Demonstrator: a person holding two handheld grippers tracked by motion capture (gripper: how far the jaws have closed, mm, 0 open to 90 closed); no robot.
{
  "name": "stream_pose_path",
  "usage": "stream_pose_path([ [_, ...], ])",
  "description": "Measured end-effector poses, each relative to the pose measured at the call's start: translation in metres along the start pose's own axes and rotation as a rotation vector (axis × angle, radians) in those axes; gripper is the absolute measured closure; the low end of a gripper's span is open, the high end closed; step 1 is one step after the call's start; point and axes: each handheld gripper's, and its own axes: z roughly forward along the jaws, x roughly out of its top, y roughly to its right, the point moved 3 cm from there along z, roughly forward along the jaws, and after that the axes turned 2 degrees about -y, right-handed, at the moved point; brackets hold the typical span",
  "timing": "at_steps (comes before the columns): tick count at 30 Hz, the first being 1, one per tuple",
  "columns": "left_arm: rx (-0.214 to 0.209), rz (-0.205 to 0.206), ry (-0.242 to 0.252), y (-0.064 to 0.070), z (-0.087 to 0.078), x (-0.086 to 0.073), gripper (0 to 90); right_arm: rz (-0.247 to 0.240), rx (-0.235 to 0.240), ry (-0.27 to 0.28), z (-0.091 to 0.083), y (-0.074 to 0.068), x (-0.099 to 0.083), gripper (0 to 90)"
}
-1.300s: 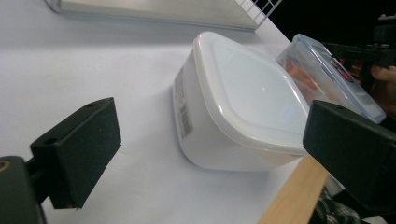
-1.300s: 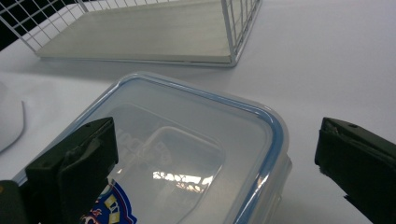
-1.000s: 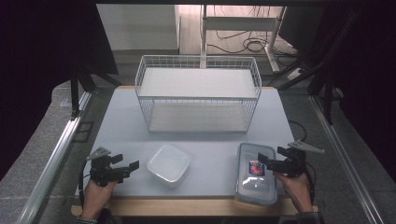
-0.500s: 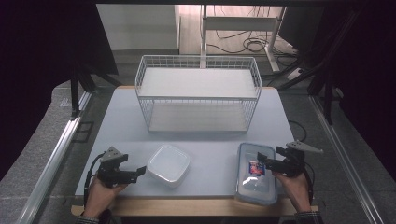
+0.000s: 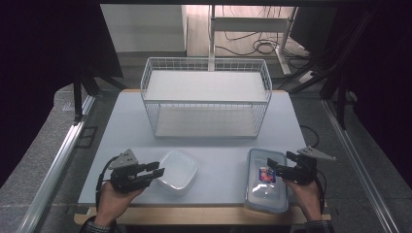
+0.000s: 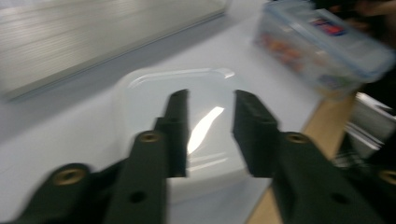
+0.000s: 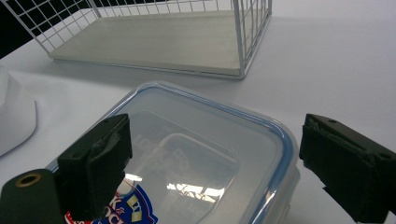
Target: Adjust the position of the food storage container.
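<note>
careful: your left gripper point(image 5: 156, 172) is spread over the white tub point(image 5: 178, 169) near the surface's point(image 5: 218, 141) front edge; a glancing close could skid it off. right gripper point(image 5: 276, 167) gapes over the blue-rimmed box point(image 5: 265, 188), empty.

White lidless tub point(image 5: 177, 169) lies front-left on the table; clear blue-rimmed lidded box point(image 5: 265, 180) (labelled) lies front-right.
</note>
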Motion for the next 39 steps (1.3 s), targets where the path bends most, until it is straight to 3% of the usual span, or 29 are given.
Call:
stream_pose_path([
  [1,0.000,0.000,0.000,0.000,0.000,0.000,78.9,0.000,0.000,0.000,0.000,0.000,0.000,10.0],
  [2,-0.049,0.012,-0.004,0.007,0.009,0.007,84.9,-0.006,-0.004,0.003,0.000,-0.001,0.000,10.2],
  [3,-0.061,0.022,-0.015,0.010,0.013,0.009,89.7,-0.008,-0.005,0.001,0.000,-0.001,0.000,10.1],
  [7,-0.125,0.030,-0.049,0.019,0.031,0.016,90.0,-0.008,-0.004,0.002,0.000,-0.001,0.000,10.4],
  [8,-0.127,0.057,-0.072,0.027,0.041,0.017,90.0,-0.010,-0.003,0.009,0.000,0.000,0.001,11.4],
  [13,-0.079,0.107,-0.106,0.042,0.060,0.014,90.0,-0.019,-0.007,0.011,0.000,0.000,0.001,11.8],
  [17,-0.079,0.092,-0.138,0.048,0.070,0.012,90.0,-0.027,-0.011,0.007,0.000,-0.001,0.001,11.8],
  [20,-0.062,0.098,-0.164,0.050,0.076,0.010,90.0,-0.028,-0.012,0.005,0.001,-0.001,0.001,11.8],
  [21,-0.041,0.108,-0.194,0.052,0.081,0.007,90.0,-0.029,-0.011,0.005,0.001,-0.001,0.000,11.8],
  [24,-0.007,0.108,-0.217,0.049,0.085,0.002,90.0,-0.033,-0.014,0.009,0.000,0.000,0.001,11.9],
  [27,-0.019,0.083,-0.210,0.046,0.085,0.002,90.0,-0.038,-0.019,0.011,0.000,0.000,0.001,12.2],
  [28,0.017,0.097,-0.218,0.043,0.084,0.002,90.0,-0.040,-0.019,0.009,-0.001,0.000,0.001,12.5],
  [30,0.026,0.093,-0.219,0.041,0.084,0.002,90.0,-0.043,-0.020,0.009,-0.002,0.001,0.001,12.8],
  [32,0.052,0.062,-0.207,0.030,0.080,0.000,90.0,-0.048,-0.022,0.009,-0.002,0.001,0.001,13.2],
  [35,0.115,0.059,-0.204,0.019,0.075,-0.001,90.0,-0.056,-0.023,0.008,-0.002,0.000,0.001,13.9],
  [39,0.136,0.012,-0.176,0.003,0.069,-0.003,90.0,-0.054,-0.014,0.006,-0.002,0.000,0.001,15.2],
])
